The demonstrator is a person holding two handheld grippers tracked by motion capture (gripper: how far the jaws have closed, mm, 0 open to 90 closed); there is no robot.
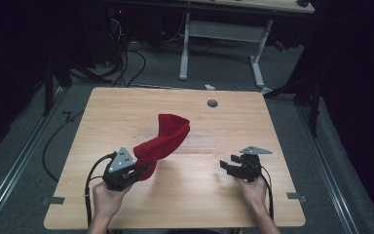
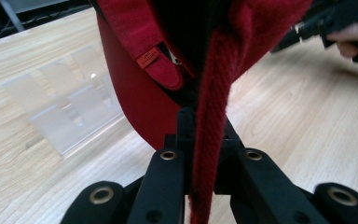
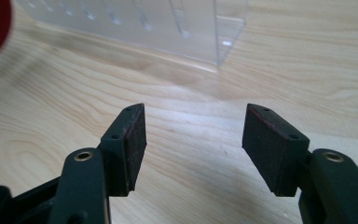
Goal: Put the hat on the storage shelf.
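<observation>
A red knitted hat [image 1: 164, 138] hangs lifted over the middle of the wooden table [image 1: 190, 204]. My left gripper [image 1: 143, 170] is shut on its lower edge at the front left. In the left gripper view the hat's red brim [image 2: 209, 154] runs down between the closed jaws, and a small orange tag [image 2: 148, 57] shows on its cuff. My right gripper [image 1: 230, 164] stands open at the front right, a little apart from the hat. In the right gripper view its two pads [image 3: 133, 144] are spread wide over bare wood with nothing between them.
A clear plastic stand [image 3: 177, 28] lies on the table under and behind the hat, also seen as the clear stand [image 2: 70, 112]. A grey round cap [image 1: 212, 103] sits in the tabletop at the back. Cables and a white desk frame [image 1: 185, 48] stand beyond the table.
</observation>
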